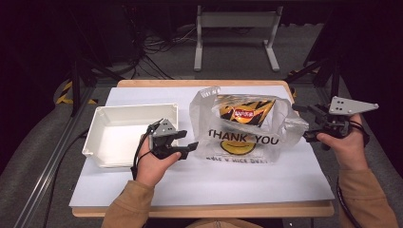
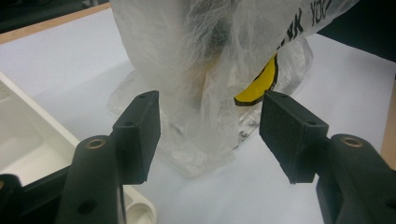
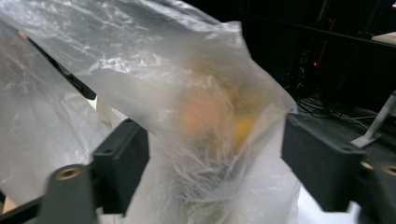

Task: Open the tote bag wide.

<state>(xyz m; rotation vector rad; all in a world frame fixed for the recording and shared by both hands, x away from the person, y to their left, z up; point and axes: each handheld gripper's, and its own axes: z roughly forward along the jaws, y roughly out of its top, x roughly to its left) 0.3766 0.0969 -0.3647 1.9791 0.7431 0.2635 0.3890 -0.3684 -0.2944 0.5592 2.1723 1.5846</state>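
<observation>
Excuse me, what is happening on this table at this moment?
A person works on a clear plastic bag printed THANK YOU, with a chip packet inside it, using two hand-held grippers. The left gripper sits at the bag's left edge, with bunched plastic between its open jaws. The right gripper is at the bag's right side, its jaws also apart around plastic. A white tray stands left of the bag.

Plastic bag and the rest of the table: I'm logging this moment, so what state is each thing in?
Plastic bag: lying on the table, crumpled, snack packet inside.
Snack packet: inside the bag, seen through the film.
White tray: empty, left of the bag.
Left gripper: jaws open, bag film between them, pads not pressing.
Right gripper: jaws open around bunched film at the bag's right end.
</observation>
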